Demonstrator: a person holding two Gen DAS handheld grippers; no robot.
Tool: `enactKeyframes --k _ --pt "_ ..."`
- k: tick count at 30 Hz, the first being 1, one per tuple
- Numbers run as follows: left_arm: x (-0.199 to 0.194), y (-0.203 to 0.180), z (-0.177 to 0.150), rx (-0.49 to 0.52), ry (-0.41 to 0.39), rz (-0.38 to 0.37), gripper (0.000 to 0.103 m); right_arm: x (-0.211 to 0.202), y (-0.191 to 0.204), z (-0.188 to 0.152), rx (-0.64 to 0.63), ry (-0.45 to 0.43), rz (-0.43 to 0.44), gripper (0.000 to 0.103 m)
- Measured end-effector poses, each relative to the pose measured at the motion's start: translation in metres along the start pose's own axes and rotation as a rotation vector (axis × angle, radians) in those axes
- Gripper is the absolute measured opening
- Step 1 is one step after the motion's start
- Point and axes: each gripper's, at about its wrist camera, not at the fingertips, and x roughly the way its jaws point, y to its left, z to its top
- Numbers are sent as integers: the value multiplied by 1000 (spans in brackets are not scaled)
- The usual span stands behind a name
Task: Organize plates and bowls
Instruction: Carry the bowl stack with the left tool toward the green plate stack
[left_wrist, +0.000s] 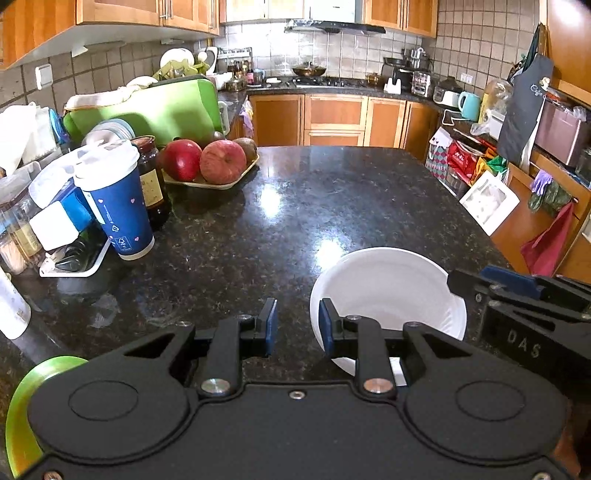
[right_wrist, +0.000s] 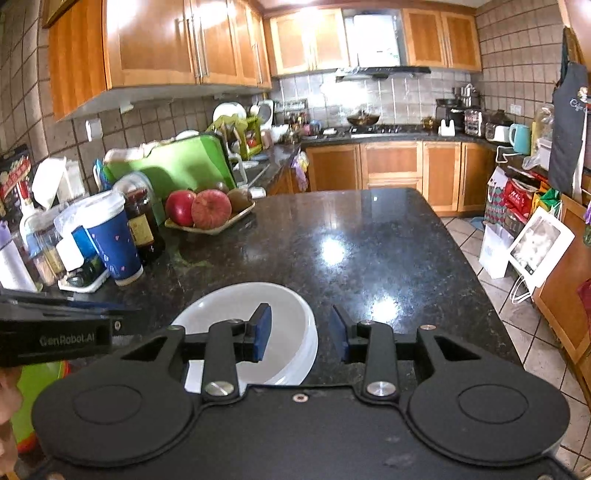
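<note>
White bowl (left_wrist: 388, 291): rests on the dark granite counter (left_wrist: 295, 206), near the close edge, right of centre.
Left gripper (left_wrist: 297, 326): fingers parted with only bare counter in the gap; nothing is held. Its right finger overlaps the bowl's left rim in this view, though contact cannot be told. The bowl lies just to the right of it and slightly farther away.
Right gripper (right_wrist: 301, 334): fingers parted, empty. Its left finger hangs over the bowl's (right_wrist: 255, 321) inside, its right finger over the counter past the bowl's right rim; whether either touches the rim cannot be told.
Green plate (left_wrist: 22, 410): at the near left corner, mostly hidden under the left gripper's body.
Far left of counter: blue paper cup (left_wrist: 118, 206), dark jar (left_wrist: 151, 177), and tray of apples (left_wrist: 210, 162), well apart from the bowl.
</note>
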Motion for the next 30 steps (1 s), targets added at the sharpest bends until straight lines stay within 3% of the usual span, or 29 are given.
enactKeyframes --k 4,8,19,30 --pt "-2 -5 -5 28 -29 15 35 -1 1 -2 -8 -24 -15 38" --pt "0 -9 -5 50 -45 25 35 6 1 -2 -15 6 -11 38" --pt "20 -7 1 19 51 5 35 23 1 -1 -8 58 -23 38" --pt "25 -9 1 6 79 -4 35 22 2 1 -22 58 -21 38"
